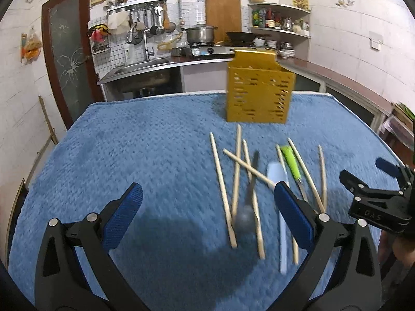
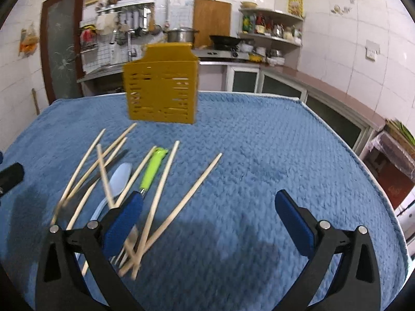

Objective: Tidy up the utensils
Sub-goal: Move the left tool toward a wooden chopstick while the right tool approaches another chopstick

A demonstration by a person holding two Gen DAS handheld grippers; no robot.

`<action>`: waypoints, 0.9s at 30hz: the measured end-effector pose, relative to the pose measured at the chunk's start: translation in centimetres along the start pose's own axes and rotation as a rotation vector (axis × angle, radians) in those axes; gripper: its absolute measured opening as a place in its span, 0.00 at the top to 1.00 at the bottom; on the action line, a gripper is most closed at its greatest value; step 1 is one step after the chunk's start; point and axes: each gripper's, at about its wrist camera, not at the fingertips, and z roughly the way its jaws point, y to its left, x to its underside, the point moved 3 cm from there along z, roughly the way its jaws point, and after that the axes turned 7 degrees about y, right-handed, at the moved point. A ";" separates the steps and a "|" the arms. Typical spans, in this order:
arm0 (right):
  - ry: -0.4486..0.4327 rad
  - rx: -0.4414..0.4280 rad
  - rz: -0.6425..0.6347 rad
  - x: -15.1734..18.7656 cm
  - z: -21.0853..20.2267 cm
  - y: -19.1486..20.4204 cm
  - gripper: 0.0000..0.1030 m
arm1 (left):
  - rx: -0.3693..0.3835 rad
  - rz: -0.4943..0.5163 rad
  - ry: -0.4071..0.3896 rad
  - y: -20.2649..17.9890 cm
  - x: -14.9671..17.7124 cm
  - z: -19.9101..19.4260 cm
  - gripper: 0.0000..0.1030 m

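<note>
A yellow slotted utensil holder (image 1: 259, 90) (image 2: 160, 96) stands upright at the far side of the blue cloth (image 1: 129, 142). In front of it lie several wooden chopsticks (image 1: 220, 176) (image 2: 198, 180), crossed over each other. Among them are a dark grey spoon (image 1: 245, 217), a pale blue spoon (image 1: 278, 178) (image 2: 120, 177) and a green-handled utensil (image 1: 291, 160) (image 2: 154, 167). My left gripper (image 1: 208, 194) hovers open, left of the pile, its right finger over the pale blue spoon. My right gripper (image 2: 208, 202) (image 1: 363, 168) is open, its left finger above the utensils.
Behind the table runs a kitchen counter with a sink (image 1: 140, 64), a stove with a pot (image 1: 201, 33) and a wok (image 2: 224, 40), and corner shelves (image 2: 272, 26). A door (image 1: 67, 51) is on the left. The table's right edge (image 2: 384, 194) drops off near cabinets.
</note>
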 end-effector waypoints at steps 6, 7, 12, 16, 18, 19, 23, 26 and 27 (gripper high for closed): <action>0.097 0.054 0.015 -1.9 4.6 -0.1 0.04 | 0.003 -0.022 0.071 0.4 -3.2 4.4 0.05; 0.105 0.062 0.016 -2.0 5.1 -0.1 0.04 | 0.012 -0.024 0.088 0.4 -3.5 5.2 0.05; 0.168 0.059 0.054 -2.3 7.7 -0.6 0.04 | 0.024 -0.051 0.177 0.7 -4.3 9.4 0.05; 0.176 0.049 0.062 -2.4 8.2 -0.7 0.04 | 0.034 -0.060 0.258 0.9 -4.4 12.5 0.05; 0.189 0.047 0.064 -2.4 8.6 -0.7 0.04 | 0.037 -0.066 0.269 1.0 -4.4 13.2 0.05; 0.197 0.045 0.068 -2.4 8.8 -0.6 0.04 | 0.032 -0.063 0.273 0.9 -4.4 13.5 0.05; 0.215 0.029 0.081 -2.3 9.3 -0.6 0.05 | 0.020 -0.038 0.281 0.7 -4.6 14.6 0.05; 0.239 0.026 0.086 -2.3 9.8 -0.7 0.07 | 0.008 -0.034 0.302 1.0 -4.6 15.6 0.05; 0.245 0.024 0.089 -2.3 10.0 -0.7 0.07 | 0.011 -0.033 0.319 1.0 -4.4 16.0 0.05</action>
